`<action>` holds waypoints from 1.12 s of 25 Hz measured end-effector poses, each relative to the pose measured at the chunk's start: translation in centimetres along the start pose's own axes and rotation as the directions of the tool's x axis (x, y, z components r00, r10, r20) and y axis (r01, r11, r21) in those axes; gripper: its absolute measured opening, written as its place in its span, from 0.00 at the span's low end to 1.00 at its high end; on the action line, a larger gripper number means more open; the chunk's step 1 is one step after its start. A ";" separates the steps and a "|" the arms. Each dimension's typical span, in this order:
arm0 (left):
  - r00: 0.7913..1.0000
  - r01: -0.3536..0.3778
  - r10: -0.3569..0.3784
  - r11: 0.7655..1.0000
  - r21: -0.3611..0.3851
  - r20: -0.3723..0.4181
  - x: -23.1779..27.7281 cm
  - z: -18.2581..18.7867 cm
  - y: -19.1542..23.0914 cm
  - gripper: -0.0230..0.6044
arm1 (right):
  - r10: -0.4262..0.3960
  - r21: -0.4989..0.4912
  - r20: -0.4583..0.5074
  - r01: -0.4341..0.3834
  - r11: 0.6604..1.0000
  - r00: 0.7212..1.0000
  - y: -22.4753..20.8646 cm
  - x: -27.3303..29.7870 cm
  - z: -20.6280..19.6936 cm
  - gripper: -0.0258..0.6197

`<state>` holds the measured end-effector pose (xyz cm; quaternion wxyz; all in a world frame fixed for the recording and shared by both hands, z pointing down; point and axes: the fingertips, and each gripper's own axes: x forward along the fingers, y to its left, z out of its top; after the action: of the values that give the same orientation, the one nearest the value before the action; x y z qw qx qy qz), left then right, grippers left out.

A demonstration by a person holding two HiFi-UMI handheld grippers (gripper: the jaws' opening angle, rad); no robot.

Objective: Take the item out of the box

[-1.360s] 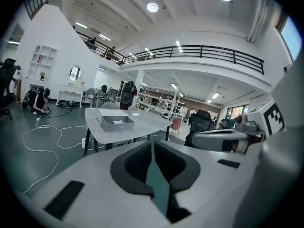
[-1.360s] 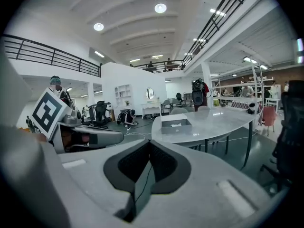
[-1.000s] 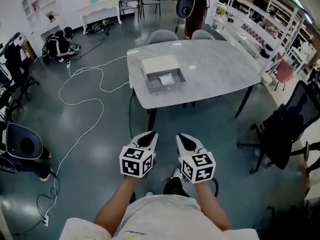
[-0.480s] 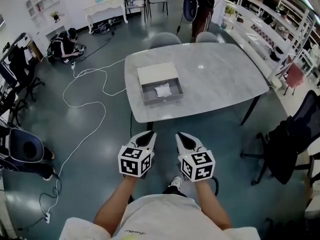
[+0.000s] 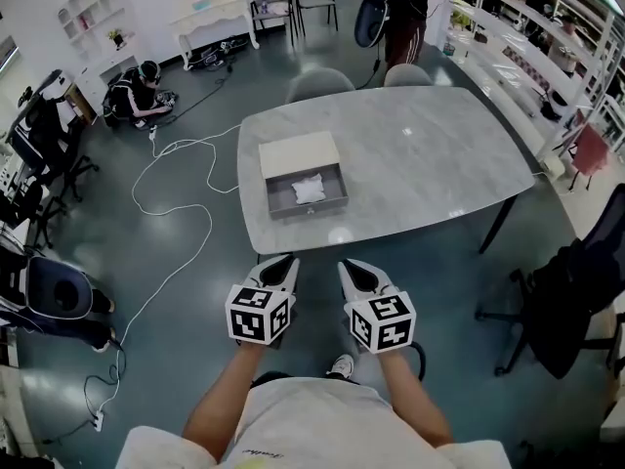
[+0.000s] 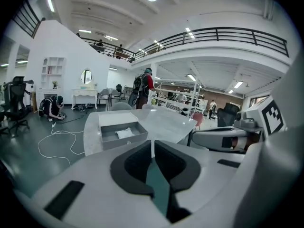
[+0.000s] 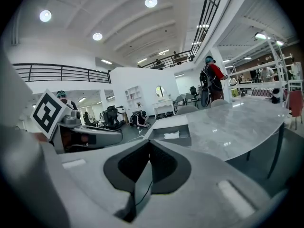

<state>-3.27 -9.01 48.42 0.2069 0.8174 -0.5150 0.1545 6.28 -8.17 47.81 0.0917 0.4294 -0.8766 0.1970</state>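
An open grey box (image 5: 305,191) sits near the front left edge of the marble table (image 5: 420,154), its beige lid (image 5: 298,152) lying behind it. Inside lies a white crumpled item (image 5: 309,189). The box also shows ahead in the left gripper view (image 6: 122,134) and the right gripper view (image 7: 173,134). My left gripper (image 5: 281,266) and right gripper (image 5: 356,270) hang side by side over the floor, short of the table, both shut with nothing between their jaws.
Two grey chairs (image 5: 320,82) stand behind the table. A white cable (image 5: 166,198) loops across the floor at left. A black office chair (image 5: 576,291) is at right. One person crouches at far left (image 5: 132,91), another stands behind the table (image 5: 395,8).
The table and box have drawn closer in the head view as I step toward them. Both grippers hold the same pose, shut.
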 end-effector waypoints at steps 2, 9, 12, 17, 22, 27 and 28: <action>1.000 -0.011 0.011 1.000 -0.003 0.000 0.4 0.2 -0.2 0.08 | 0.013 0.000 0.000 -0.013 1.000 1.000 -0.5 0.1 0.1 0.05; 0.999 -0.032 0.032 0.999 -0.015 0.012 1.6 1.0 -0.3 0.08 | 0.035 -0.009 0.004 -0.035 0.999 0.999 -2.0 0.6 0.8 0.05; 0.999 -0.034 0.034 0.999 -0.022 0.011 2.3 1.0 0.0 0.08 | 0.040 -0.018 -0.002 -0.040 0.999 0.999 -2.3 1.1 1.0 0.05; 0.999 -0.031 0.032 0.999 -0.024 0.007 4.1 1.3 0.7 0.08 | 0.037 -0.028 -0.016 -0.037 0.999 0.999 -3.5 2.4 1.4 0.05; 1.000 -0.024 0.023 1.000 -0.016 -0.005 6.1 2.2 2.3 0.08 | 0.035 -0.036 -0.029 -0.036 0.999 0.999 -4.2 4.6 2.2 0.05; 0.999 0.014 -0.012 0.999 0.038 -0.041 9.5 3.2 4.4 0.08 | 0.034 -0.034 -0.026 -0.035 0.999 0.999 -5.3 8.2 3.6 0.05; 0.999 0.020 -0.017 0.999 0.050 -0.052 10.1 3.3 4.8 0.08 | 0.032 -0.034 -0.026 -0.033 0.999 0.999 -5.5 8.8 3.8 0.05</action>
<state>-3.19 -20.33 51.09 0.2008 0.8229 -0.4978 0.1864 5.22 -19.15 48.71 0.1069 0.4108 -0.8855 0.1888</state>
